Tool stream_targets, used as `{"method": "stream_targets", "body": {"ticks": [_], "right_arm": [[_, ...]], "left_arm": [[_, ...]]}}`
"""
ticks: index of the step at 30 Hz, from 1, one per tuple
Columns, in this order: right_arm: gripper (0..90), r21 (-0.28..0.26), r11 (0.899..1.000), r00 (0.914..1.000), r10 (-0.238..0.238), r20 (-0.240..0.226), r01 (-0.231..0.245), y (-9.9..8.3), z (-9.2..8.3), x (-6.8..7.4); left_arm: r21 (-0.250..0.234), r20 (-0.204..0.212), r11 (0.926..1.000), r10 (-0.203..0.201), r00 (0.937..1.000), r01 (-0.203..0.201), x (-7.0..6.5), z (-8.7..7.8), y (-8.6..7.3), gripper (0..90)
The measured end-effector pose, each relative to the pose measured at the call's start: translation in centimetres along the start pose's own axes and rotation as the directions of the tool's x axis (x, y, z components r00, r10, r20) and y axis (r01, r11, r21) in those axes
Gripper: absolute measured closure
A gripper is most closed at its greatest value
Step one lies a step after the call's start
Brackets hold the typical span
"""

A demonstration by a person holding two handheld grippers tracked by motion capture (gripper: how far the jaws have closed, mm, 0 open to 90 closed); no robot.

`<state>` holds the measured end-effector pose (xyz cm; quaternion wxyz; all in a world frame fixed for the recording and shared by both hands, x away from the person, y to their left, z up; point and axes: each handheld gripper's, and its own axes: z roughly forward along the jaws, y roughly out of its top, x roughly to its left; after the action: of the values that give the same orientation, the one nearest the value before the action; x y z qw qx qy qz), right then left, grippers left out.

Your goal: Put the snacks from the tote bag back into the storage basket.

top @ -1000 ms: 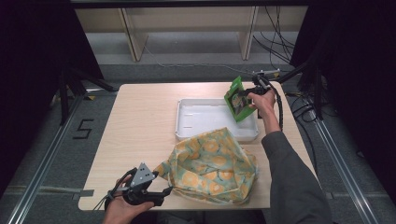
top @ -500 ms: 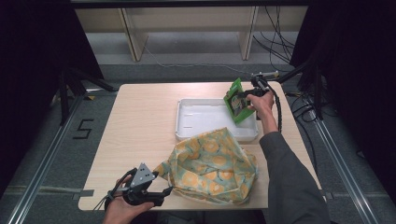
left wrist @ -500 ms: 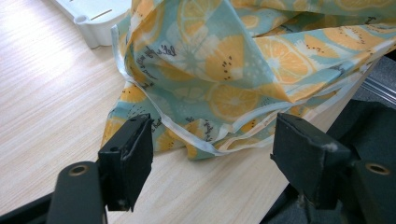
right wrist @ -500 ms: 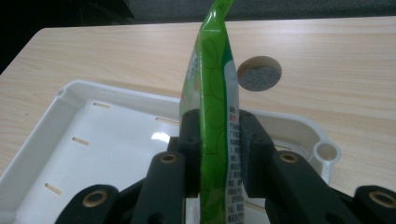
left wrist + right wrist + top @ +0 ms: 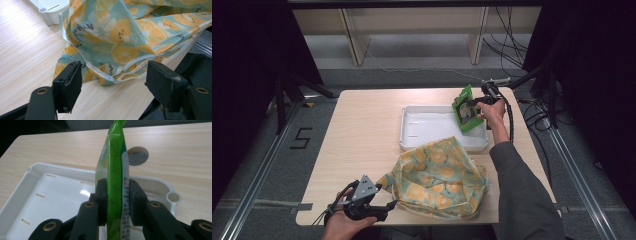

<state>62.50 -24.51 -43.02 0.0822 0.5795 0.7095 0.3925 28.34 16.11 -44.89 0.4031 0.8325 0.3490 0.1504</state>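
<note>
A green snack packet (image 5: 466, 109) stands on edge over the right end of the white tray (image 5: 427, 125). My right gripper (image 5: 475, 103) is shut on it; in the right gripper view the pads (image 5: 101, 195) press both faces of the packet (image 5: 115, 170) above the tray (image 5: 50, 195). A cloth bag with an orange citrus print (image 5: 437, 177) lies slumped at the table's front, touching the tray's near rim. My left gripper (image 5: 388, 205) rests open at the bag's left corner. In the left gripper view the bag's hem (image 5: 105, 75) lies between the wide-apart pads (image 5: 68, 83), untouched.
The light wooden table (image 5: 362, 135) has bare room on its left half. A grey round disc (image 5: 137, 156) sits in the tabletop beyond the tray. Cables (image 5: 512, 125) trail off the right edge. Metal rails run along the floor on both sides.
The right gripper and its green packet have drifted very slightly toward the tray. The left gripper and the bag have not moved.
</note>
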Motion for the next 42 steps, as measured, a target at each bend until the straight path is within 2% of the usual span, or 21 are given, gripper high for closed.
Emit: {"method": "stream_targets", "body": {"ticks": [1, 2, 3, 6, 8, 10, 12, 14, 15, 16, 19, 20, 25, 30, 31, 33, 34, 36, 40, 41, 42], "right_arm": [[72.6, 0.015, 1.0, 0.9999, 0.013, 0.003, -0.013, 0.0, -0.1, 0.1], [71.8, 0.003, 1.0, 0.9997, -0.025, 0.006, 0.025, -0.2, 0.1, -0.3], [70.8, -0.022, 1.0, 0.9998, -0.016, 0.008, 0.016, -0.3, 0.4, -0.3], [69.8, 0.018, 1.0, 0.9997, 0.005, 0.025, -0.005, -0.3, 0.2, -0.2], [68.9, 0.01, 1.0, 0.9991, 0.022, 0.037, -0.022, -0.4, 0.3, -0.1], [67.7, 0.033, 0.999, 0.9993, -0.004, 0.036, 0.003, -0.3, 0.2, -0.2], [66.2, 0.053, 0.998, 0.9982, 0.012, 0.058, -0.016, -0.4, 0.3, -0.1], [65.0, 0.023, 1.0, 0.9982, -0.018, 0.058, 0.017, -0.5, 0.6, -0.3], [64.9, 0.051, 0.999, 0.9973, -0.023, 0.07, 0.02, -0.4, 0.5, -0.4], [64.7, 0.051, 0.998, 0.9961, 0.022, 0.085, -0.027, -0.5, 0.5, 0.0], [64.3, 0.056, 0.998, 0.9967, 0.036, 0.072, -0.04, -0.5, 0.7, 0.0], [63.8, 0.055, 0.998, 0.9966, -0.021, 0.08, 0.016, -0.5, 0.7, -0.4], [63.2, 0.054, 0.998, 0.9957, -0.027, 0.088, 0.022, -0.6, 0.8, -0.6], [62.4, 0.078, 0.997, 0.9942, -0.019, 0.106, 0.01, -0.6, 0.9, -0.6], [62.0, 0.073, 0.996, 0.9933, 0.038, 0.109, -0.047, -0.7, 1.0, -0.2], [62.3, 0.056, 0.998, 0.9937, -0.016, 0.111, 0.01, -0.8, 1.1, -0.8], [62.2, 0.067, 0.996, 0.9939, 0.052, 0.097, -0.059, -0.9, 1.2, -0.4], [62.1, 0.071, 0.994, 0.9906, 0.079, 0.112, -0.087, -1.0, 1.1, -0.3], [60.4, 0.054, 0.998, 0.9927, 0.001, 0.121, -0.007, -1.0, 0.9, -0.8], [60.1, 0.04, 0.999, 0.9946, 0.011, 0.103, -0.015, -1.0, 0.9, -0.8], [59.9, 0.058, 0.998, 0.9924, 0.004, 0.123, -0.012, -0.8, 0.7, -0.7]], "left_arm": [[-0.001, 0.0, 1.0, -0.001, 1.0, 0.001, 0.0, 0.0, 0.0, 28.7], [0.0, 0.0, 1.0, 0.001, 1.0, -0.001, 0.0, 0.0, 0.0, 28.7], [0.0, 0.0, 1.0, 0.0, 1.0, 0.0, 0.0, 0.0, 0.0, 28.7], [0.0, 0.0, 1.0, -0.001, 1.0, 0.001, 0.0, 0.0, 0.0, 28.7], [-0.005, 0.001, 1.0, -0.007, 1.0, 0.007, -0.1, 0.1, 0.0, 28.8], [0.001, 0.0, 1.0, -0.001, 1.0, 0.001, 0.0, 0.0, 0.0, 28.7], [-0.001, 0.0, 1.0, 0.0, 1.0, 0.0, -0.1, 0.0, 0.0, 28.8], [-0.001, 0.001, 1.0, 0.0, 1.0, 0.0, -0.1, 0.0, 0.0, 28.8], [0.0, 0.0, 1.0, 0.0, 1.0, 0.0, -0.1, 0.0, 0.0, 28.7], [-0.001, 0.0, 1.0, -0.003, 1.0, 0.003, -0.1, 0.0, 0.0, 28.7], [-0.001, 0.0, 1.0, -0.002, 1.0, 0.002, -0.1, 0.0, 0.0, 28.8], [0.0, 0.0, 1.0, -0.002, 1.0, 0.002, -0.1, 0.0, 0.0, 28.8], [-0.001, 0.0, 1.0, -0.002, 1.0, 0.002, -0.1, 0.0, 0.0, 28.7], [0.0, 0.002, 1.0, -0.006, 1.0, 0.006, -0.1, 0.0, 0.0, 28.8], [0.0, 0.002, 1.0, -0.007, 1.0, 0.007, -0.1, 0.0, 0.0, 28.8], [0.001, 0.002, 1.0, -0.008, 1.0, 0.008, -0.1, 0.0, 0.0, 28.8], [0.003, 0.001, 1.0, -0.007, 1.0, 0.007, -0.1, 0.0, 0.0, 28.8], [0.004, -0.006, 0.9997, -0.025, 0.9997, 0.025, -0.2, 0.0, -0.1, 28.8], [0.002, -0.001, 0.9998, -0.021, 0.9998, 0.021, -0.2, 0.0, -0.1, 28.8], [0.002, 0.002, 1.0, -0.001, 1.0, 0.001, -0.1, 0.0, 0.0, 28.8], [0.003, -0.001, 1.0, -0.001, 1.0, 0.001, -0.1, 0.0, 0.0, 28.8]]}}
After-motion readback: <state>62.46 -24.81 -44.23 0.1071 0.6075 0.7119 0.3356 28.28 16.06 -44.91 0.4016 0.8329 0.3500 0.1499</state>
